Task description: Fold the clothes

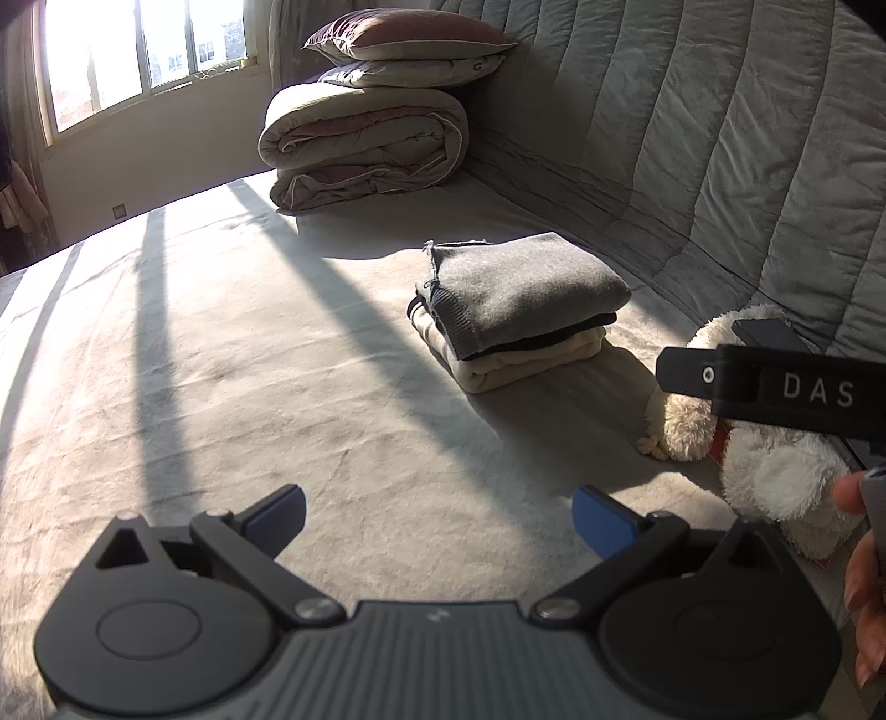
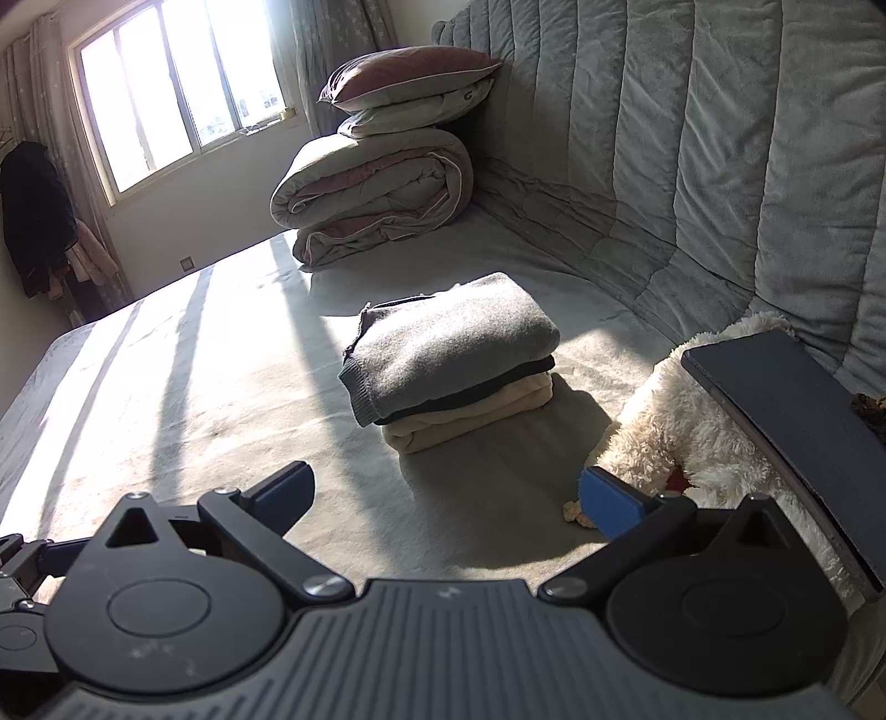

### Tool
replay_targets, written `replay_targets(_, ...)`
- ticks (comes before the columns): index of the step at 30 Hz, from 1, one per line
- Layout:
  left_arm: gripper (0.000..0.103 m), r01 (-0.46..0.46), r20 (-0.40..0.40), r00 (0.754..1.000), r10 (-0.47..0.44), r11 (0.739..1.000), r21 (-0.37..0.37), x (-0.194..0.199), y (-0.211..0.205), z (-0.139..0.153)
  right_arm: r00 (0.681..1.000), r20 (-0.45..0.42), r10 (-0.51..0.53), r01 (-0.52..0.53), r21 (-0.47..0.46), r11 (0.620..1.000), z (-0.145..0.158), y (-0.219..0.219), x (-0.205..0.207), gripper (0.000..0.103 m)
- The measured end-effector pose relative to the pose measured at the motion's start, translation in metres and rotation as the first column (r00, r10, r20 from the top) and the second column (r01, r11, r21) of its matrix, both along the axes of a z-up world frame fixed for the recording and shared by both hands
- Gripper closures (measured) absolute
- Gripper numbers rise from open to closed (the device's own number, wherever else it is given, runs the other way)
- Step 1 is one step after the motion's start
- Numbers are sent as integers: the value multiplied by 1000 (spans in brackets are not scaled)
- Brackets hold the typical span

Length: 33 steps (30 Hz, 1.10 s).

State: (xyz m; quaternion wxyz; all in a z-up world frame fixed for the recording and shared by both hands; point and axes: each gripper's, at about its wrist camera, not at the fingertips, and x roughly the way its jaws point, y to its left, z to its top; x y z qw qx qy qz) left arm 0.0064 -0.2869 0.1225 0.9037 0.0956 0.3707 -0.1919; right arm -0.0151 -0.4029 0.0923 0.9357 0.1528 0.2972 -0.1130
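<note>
A stack of folded clothes (image 1: 515,310) lies on the bed, a grey sweater on top, a black garment under it and a cream one at the bottom; it also shows in the right wrist view (image 2: 454,360). My left gripper (image 1: 437,518) is open and empty above the bedsheet, well in front of the stack. My right gripper (image 2: 446,495) is open and empty, close in front of the stack. The right gripper's black body (image 1: 775,382) shows at the right edge of the left wrist view.
A white plush toy (image 1: 769,476) lies right of the stack, also in the right wrist view (image 2: 681,421). A rolled duvet (image 1: 360,149) with pillows (image 1: 410,50) sits at the bed's far end. A quilted grey headboard (image 2: 692,166) runs along the right. A window (image 2: 183,88) is at the back left.
</note>
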Motion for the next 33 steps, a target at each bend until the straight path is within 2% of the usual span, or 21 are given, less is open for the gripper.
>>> replay_targets(23,1,-12,-5,1000,12,1000,11,2,10,0,999,-34,17,-18,-28,999,0,14,4,0)
replay_targets(28,1,-17,-25,1000,18,1000,7,-2,24,2,999,-38,29,-31,-57,998,1,20,6,0)
replay_targets(33,1,-49,-12,999,49,999,11,-10,48,9,998,-43,46,-49,-75,996,2,32,3,0)
